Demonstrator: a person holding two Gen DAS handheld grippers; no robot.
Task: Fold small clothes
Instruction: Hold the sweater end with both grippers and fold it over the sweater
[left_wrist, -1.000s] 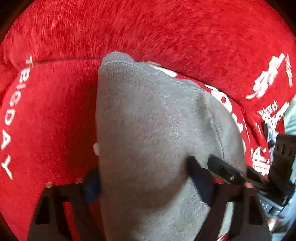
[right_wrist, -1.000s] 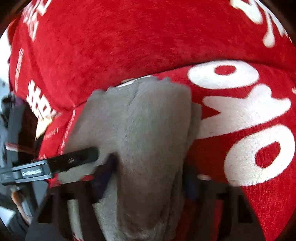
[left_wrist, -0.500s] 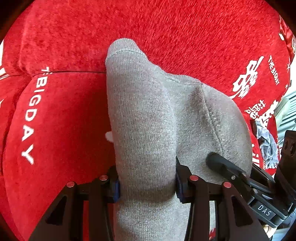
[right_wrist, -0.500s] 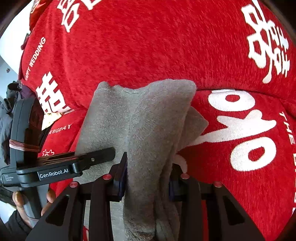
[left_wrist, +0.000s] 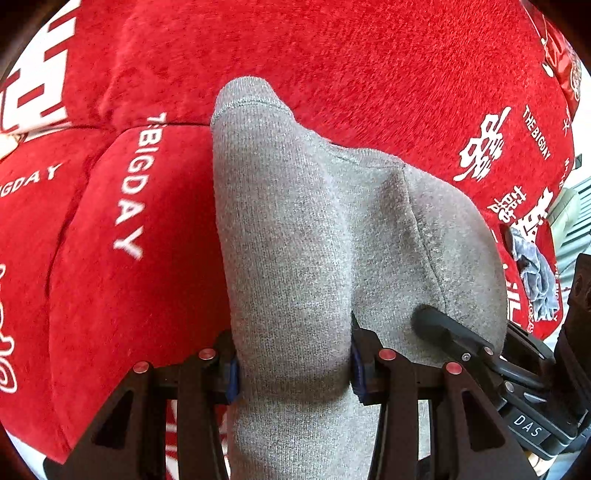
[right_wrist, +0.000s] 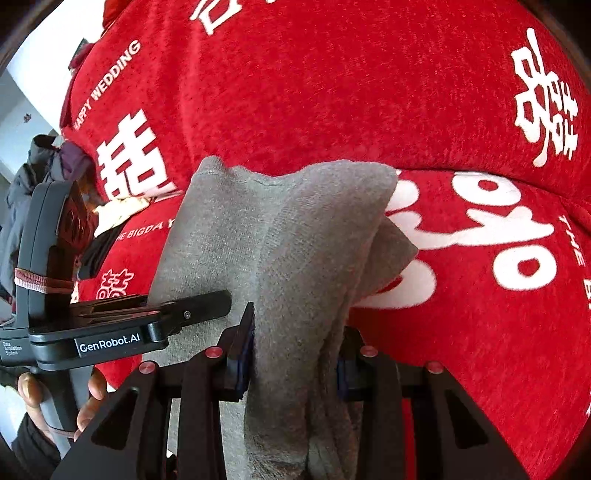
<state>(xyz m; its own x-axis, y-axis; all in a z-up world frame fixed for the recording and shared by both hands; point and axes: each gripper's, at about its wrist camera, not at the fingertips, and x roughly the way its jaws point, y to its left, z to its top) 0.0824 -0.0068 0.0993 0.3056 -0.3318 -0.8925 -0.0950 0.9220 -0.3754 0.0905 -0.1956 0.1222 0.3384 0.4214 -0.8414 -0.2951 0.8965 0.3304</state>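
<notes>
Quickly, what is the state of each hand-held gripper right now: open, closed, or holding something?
Left hand-held gripper: closed on the grey garment.
Right hand-held gripper: closed on the same grey garment, on a bunched fold.

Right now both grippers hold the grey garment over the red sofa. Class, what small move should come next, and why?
Probably lower the grey garment flat onto the red sofa: the left gripper and right gripper pinch it bunched, hanging in loose folds.
</notes>
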